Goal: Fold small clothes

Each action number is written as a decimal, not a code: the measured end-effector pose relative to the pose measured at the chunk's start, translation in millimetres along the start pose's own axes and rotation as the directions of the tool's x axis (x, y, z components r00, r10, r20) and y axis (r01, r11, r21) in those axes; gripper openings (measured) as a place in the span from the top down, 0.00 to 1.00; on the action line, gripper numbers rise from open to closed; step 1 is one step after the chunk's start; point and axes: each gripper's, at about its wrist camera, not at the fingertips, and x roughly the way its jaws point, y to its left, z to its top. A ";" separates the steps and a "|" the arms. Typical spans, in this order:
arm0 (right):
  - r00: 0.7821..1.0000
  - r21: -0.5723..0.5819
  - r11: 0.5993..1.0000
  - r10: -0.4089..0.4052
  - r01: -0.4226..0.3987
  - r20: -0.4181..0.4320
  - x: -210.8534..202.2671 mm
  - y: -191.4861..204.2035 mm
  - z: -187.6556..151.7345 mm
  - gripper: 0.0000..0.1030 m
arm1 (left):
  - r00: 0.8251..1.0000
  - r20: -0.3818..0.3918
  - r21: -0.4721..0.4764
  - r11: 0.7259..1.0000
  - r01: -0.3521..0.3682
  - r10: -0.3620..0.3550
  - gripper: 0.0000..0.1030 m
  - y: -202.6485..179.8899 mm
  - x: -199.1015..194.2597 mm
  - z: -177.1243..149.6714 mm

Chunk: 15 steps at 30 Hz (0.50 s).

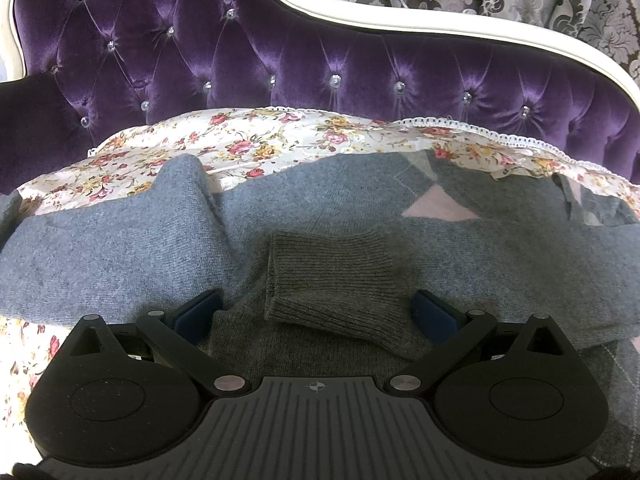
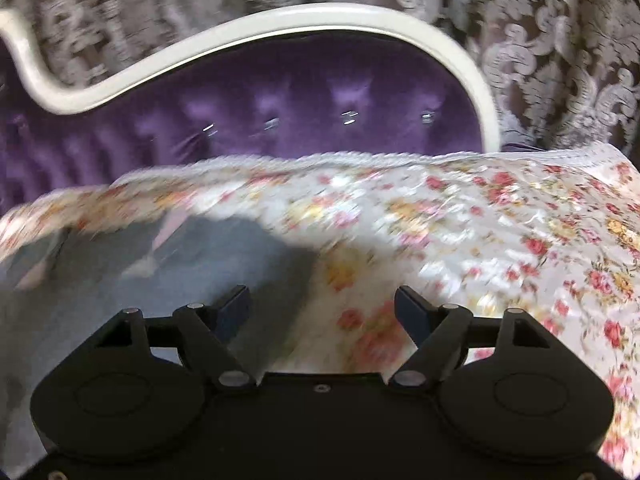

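Left tongs [image 1: 316,312]: jaws stood wide apart, angled down over the grey sweater [image 1: 120,248], with the dark ribbed cuff [image 1: 332,276] lying between the two blue pads [image 1: 196,312]; the pads flanked the cuff without visibly pressing it, and nothing was lifted. Right tongs [image 2: 322,308]: jaws likewise stood well apart and held nothing, one pad above the sweater's edge [image 2: 80,300], the other above the floral cover [image 2: 500,240]; that view was smeared by motion. Sweater: spread flat on the floral cover [image 1: 248,136] of the sofa seat, its long axis running side to side along the purple tufted sofa back [image 1: 240,52], a sleeve folded in across the body so that the cuff's open end pointed towards the left of the left view. Pink diamond pattern [image 1: 436,204] lay towards the right end.
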 end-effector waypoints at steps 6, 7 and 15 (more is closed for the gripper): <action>0.998 -0.029 0.999 -0.047 0.045 -0.052 -11.6 4.4 -35.1 0.19 | 1.000 0.006 0.000 1.000 -0.007 0.007 0.00 -1.7 -0.7 0.4; 0.998 0.001 0.999 -0.042 0.042 -0.056 -15.6 1.9 -35.2 0.19 | 1.000 0.010 -0.002 1.000 -0.007 0.007 0.00 -1.2 -1.0 -0.3; 0.998 0.038 0.999 -0.019 0.017 0.058 -68.9 26.0 -33.4 0.14 | 1.000 0.008 -0.019 1.000 -0.012 0.012 0.00 -0.3 -1.7 0.8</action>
